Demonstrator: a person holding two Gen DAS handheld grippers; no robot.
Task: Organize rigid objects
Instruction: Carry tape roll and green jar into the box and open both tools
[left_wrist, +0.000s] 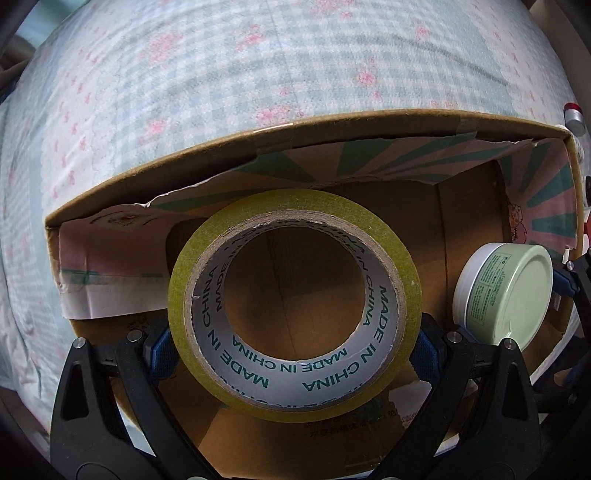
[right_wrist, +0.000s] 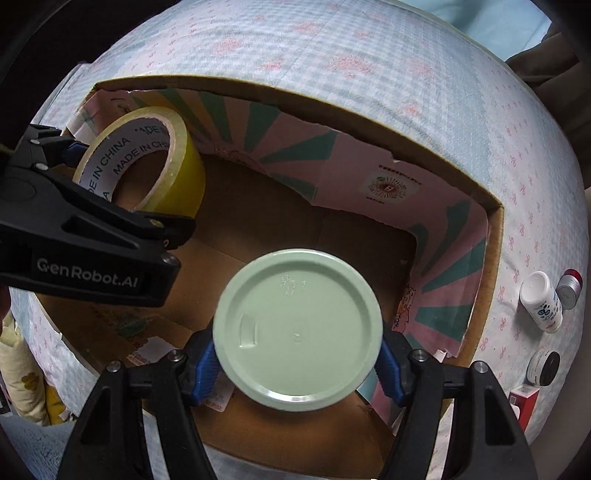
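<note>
Blue pads of the left gripper (left_wrist: 293, 345) clamp the yellow tape roll (left_wrist: 294, 304) across its width at the bottom centre of the left wrist view, its hollow core facing the lens and the brown floor of the cardboard box (left_wrist: 295, 127) showing through it. At the bottom centre of the right wrist view, the right gripper (right_wrist: 297, 360) is likewise closed on the pale green round tin (right_wrist: 297, 330), flat face toward the camera. Both loads hang inside the box's open top, tape at upper left and tin at centre of that view. To finish well, each should go low toward the bare floor before the jaws part, kept apart from one another and off the torn printed walls, so that neither rolls or tips. Counted: one tape roll, one green tin, one box, two grippers; on the checked bedcover (right_wrist: 369, 48) at the right edge lie what look like four more items, though the edge distortion makes that uncertain
</note>
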